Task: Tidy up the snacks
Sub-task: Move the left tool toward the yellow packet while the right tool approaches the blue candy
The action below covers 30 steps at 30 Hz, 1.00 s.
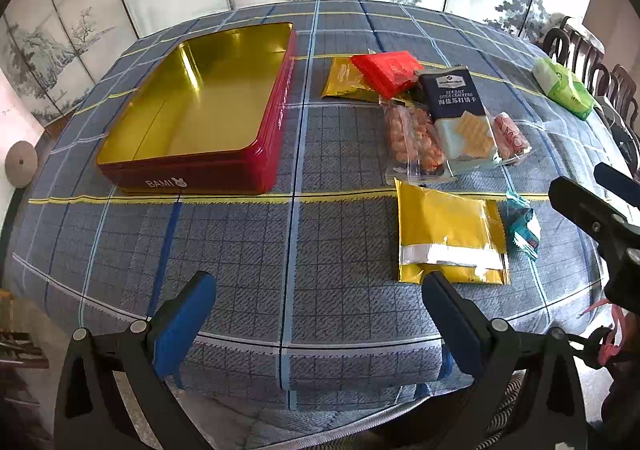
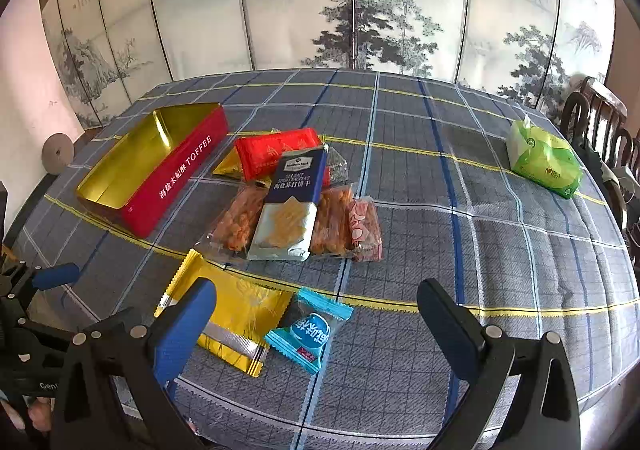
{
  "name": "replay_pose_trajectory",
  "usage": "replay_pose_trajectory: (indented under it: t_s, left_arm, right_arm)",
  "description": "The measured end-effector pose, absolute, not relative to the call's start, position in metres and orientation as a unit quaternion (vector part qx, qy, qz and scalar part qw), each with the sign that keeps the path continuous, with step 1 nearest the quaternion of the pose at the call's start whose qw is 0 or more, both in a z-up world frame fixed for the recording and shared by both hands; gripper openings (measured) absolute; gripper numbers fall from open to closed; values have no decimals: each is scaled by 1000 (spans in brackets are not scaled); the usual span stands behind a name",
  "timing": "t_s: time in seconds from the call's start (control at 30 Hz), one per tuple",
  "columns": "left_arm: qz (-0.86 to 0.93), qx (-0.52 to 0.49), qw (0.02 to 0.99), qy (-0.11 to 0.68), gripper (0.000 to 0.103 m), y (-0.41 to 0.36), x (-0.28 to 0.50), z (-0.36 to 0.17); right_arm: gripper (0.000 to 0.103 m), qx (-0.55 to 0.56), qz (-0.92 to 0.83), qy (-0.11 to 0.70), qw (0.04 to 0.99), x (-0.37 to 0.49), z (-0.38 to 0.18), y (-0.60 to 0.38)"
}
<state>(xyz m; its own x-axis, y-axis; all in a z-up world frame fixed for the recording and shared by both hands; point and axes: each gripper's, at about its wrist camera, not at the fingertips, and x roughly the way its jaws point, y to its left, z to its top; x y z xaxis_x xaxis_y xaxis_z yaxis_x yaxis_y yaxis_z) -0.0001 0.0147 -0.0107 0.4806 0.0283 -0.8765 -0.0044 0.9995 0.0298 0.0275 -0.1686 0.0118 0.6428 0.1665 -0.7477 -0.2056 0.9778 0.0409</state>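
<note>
The open red tin (image 1: 192, 109) sits empty at the left of the plaid tablecloth (image 1: 320, 250); all the snacks lie to its right. Nearest the tin is the heap topped by the cracker pack (image 1: 460, 113), and nearer the camera than that heap lies the gold pouch (image 1: 448, 234). Both the left gripper (image 1: 320, 326) and right gripper (image 2: 316, 334) hang wide apart, empty. A sensible start is probably the small blue packet (image 2: 308, 330), lying alone beside the pouch: pinch it flat across its middle. What lies beneath the heap stays hidden.
</note>
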Motion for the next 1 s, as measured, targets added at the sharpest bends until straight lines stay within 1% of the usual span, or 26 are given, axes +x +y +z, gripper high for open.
replay_pose_trajectory:
  t_s: [1.0]
  left_arm:
    - [14, 13, 859, 512, 102, 17, 1, -14]
  right_arm:
    - [102, -35, 110, 425, 898, 27, 6, -161]
